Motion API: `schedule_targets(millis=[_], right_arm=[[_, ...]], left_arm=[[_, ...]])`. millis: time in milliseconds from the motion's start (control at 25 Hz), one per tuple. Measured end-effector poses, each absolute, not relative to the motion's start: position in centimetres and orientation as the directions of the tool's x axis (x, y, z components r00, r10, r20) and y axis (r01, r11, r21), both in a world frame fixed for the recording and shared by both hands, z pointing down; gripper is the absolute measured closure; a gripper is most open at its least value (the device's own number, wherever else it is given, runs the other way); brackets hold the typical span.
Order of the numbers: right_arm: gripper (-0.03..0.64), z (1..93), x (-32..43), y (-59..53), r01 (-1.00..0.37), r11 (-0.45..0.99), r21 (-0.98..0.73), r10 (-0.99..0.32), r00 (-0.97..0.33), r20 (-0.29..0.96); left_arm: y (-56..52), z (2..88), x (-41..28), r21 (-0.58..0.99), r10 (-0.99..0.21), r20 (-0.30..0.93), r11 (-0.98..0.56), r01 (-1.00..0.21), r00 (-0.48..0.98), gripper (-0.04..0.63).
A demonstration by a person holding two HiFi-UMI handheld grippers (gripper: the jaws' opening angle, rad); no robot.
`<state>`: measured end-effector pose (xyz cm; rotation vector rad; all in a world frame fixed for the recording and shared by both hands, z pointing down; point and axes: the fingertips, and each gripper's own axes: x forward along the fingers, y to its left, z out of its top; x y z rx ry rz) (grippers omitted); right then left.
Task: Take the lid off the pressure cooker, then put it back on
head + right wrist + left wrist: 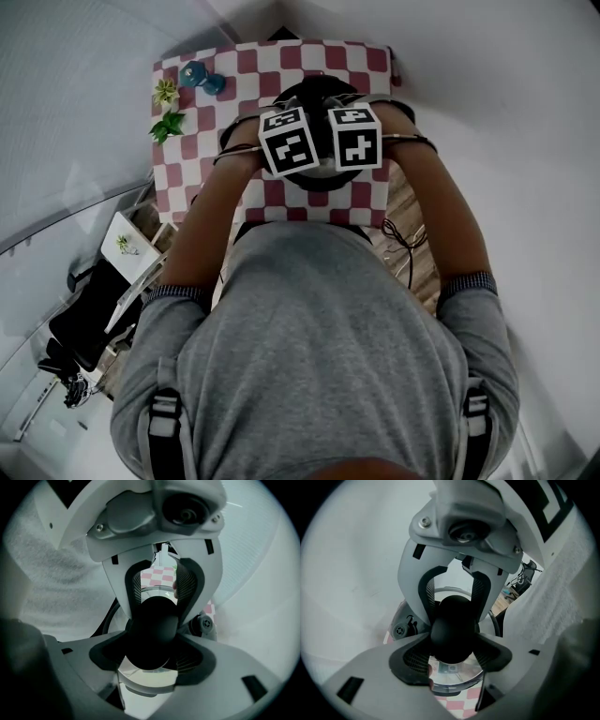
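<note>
Room: white walls, with wood floor [412,211] to the right of the table.
Table [367,58]: red-checked cloth, with the cooker at its middle.
Pressure cooker [317,92]: upright; we judge the lid [454,677] is seated.
Knob [452,627]: black, at the lid's centre, its axis vertical.
Left gripper [453,644]: clamped on the knob.
Right gripper [152,646]: clamped on the knob's opposite side.
Relation: the knob lies straight below both grippers, equally near to each.

Pale, bare walls [487,75] meet in a corner behind a table spread with a red-and-white checked cloth [366,58], and wood-look flooring [417,202] shows by its right edge. To the left, a small white side table [141,264] bears a little green plant [123,244], with dark equipment [80,323] beside it. The light is soft and even.
</note>
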<state>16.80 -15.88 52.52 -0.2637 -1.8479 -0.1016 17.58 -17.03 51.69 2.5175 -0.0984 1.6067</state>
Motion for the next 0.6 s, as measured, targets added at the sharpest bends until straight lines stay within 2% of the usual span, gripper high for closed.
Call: schedule_targets(millis=[360, 600], right_arm=[[0.294, 52.63, 16.76, -15.73, 0.344, 0.937, -0.053, 0.149, -0.26, 0.954], [0.287, 52.59, 16.75, -15.61, 0.333, 0.941, -0.063, 0.161, -0.274, 0.948]], left_arm=[[-17.05, 51.79, 17.61, 0.119, -0.01, 0.904, -0.955, -0.274, 0.427, 0.285], [-16.9, 51.55, 17.82, 0.097, -0.037, 0.885, -0.96, -0.262, 0.464, 0.281]])
